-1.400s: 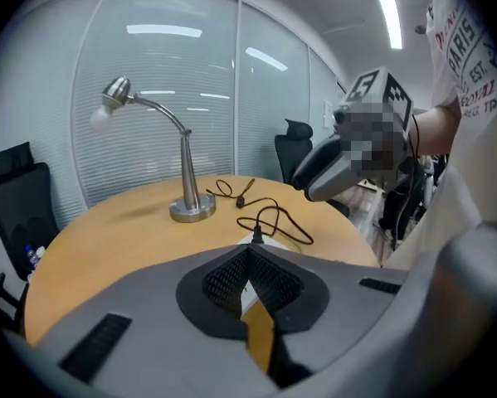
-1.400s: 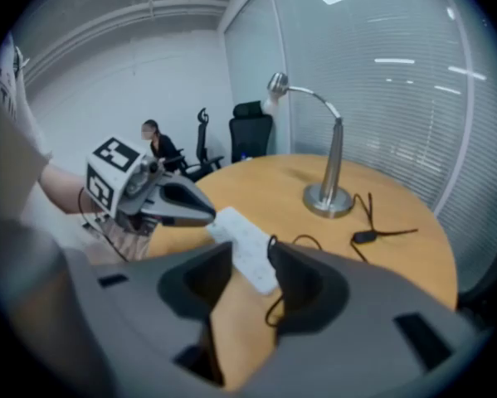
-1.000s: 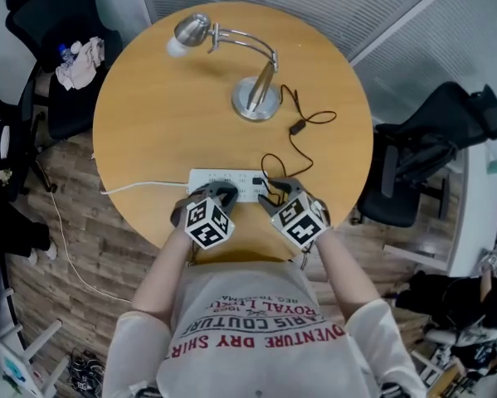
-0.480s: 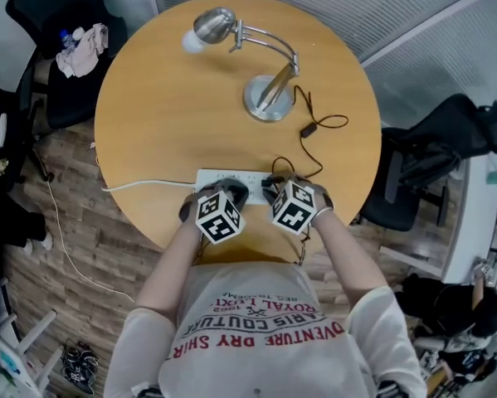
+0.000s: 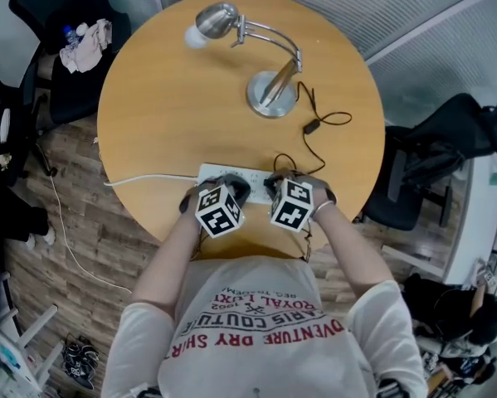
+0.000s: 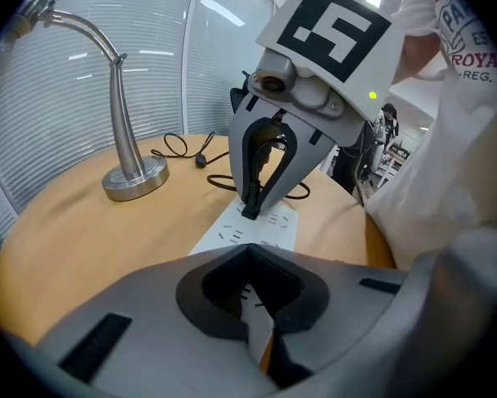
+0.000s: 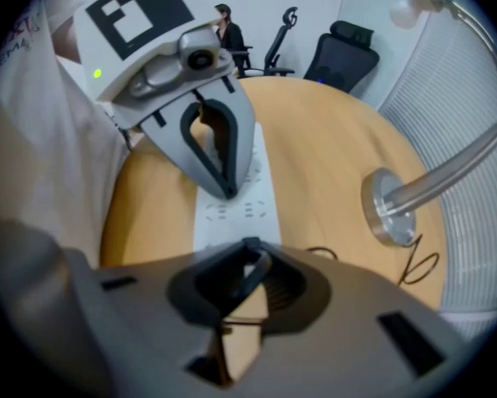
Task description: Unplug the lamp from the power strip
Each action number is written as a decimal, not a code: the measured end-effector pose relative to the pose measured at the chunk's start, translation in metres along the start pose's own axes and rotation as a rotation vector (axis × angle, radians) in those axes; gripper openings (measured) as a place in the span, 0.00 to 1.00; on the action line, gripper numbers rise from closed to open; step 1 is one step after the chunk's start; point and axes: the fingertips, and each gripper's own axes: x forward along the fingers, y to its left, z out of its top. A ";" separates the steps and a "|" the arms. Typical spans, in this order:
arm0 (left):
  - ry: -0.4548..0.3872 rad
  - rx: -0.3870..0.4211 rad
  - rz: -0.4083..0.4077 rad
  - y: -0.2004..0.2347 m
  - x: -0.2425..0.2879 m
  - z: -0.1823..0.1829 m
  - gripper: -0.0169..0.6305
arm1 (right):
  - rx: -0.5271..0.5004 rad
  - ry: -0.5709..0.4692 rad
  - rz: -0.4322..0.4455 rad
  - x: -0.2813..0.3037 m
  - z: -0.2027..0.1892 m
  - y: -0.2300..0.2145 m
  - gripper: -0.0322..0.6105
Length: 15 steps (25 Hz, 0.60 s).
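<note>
A silver desk lamp [image 5: 273, 95] stands at the table's far side. Its black cord [image 5: 314, 127] loops down to a black plug [image 6: 250, 210] in the white power strip [image 5: 211, 174] near the front edge. My right gripper [image 5: 275, 181] stands upright over that plug. Its jaws are closing and the fingertips [image 6: 246, 191] sit against the plug's sides. In the right gripper view the dark plug shows between my right gripper's [image 7: 244, 284] own jaws. My left gripper [image 5: 227, 184] is shut, and its tips [image 7: 227, 191] rest on the power strip [image 7: 231, 214] left of the plug.
The strip's white cable [image 5: 140, 178] runs off the table's left edge. A black office chair [image 5: 435, 160] stands to the right. Another chair with a crumpled cloth [image 5: 82, 44] stands at the far left. The person's torso is close to the table's front edge.
My right gripper has drawn in over the strip's right end and settled on the plug, with its jaws narrower. The left gripper stays on the strip. The lamp has not moved.
</note>
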 end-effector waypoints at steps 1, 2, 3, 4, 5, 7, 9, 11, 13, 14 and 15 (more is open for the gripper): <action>0.001 -0.001 -0.005 -0.001 0.000 -0.001 0.07 | 0.002 -0.002 0.001 0.000 0.000 0.001 0.16; 0.004 -0.007 -0.012 -0.001 0.000 -0.001 0.07 | 0.006 -0.006 0.002 -0.001 0.000 0.002 0.16; 0.009 -0.021 -0.021 -0.001 0.000 -0.001 0.07 | 0.011 -0.009 0.002 -0.001 0.000 0.003 0.16; 0.014 -0.040 -0.031 0.000 0.000 -0.001 0.07 | 0.015 -0.011 0.001 -0.002 0.000 0.004 0.16; 0.017 -0.059 -0.039 -0.001 0.000 -0.001 0.07 | 0.019 -0.009 0.000 -0.002 0.000 0.005 0.16; 0.010 -0.073 -0.039 -0.002 0.000 0.001 0.07 | 0.020 0.001 -0.004 -0.005 -0.001 0.006 0.16; 0.001 -0.072 -0.032 -0.001 0.000 0.002 0.07 | 0.021 0.008 -0.007 -0.006 -0.001 0.006 0.16; 0.003 -0.083 -0.034 0.000 -0.001 0.001 0.07 | 0.023 0.010 -0.009 -0.007 0.001 0.006 0.16; 0.010 -0.102 -0.042 0.001 0.001 0.002 0.07 | 0.023 0.014 -0.004 -0.006 0.000 0.007 0.16; 0.015 -0.107 -0.046 0.001 0.002 0.002 0.07 | 0.026 0.014 0.000 -0.008 0.000 0.007 0.16; 0.020 -0.106 -0.047 0.000 0.003 0.002 0.07 | 0.034 0.002 0.005 -0.013 0.002 0.007 0.16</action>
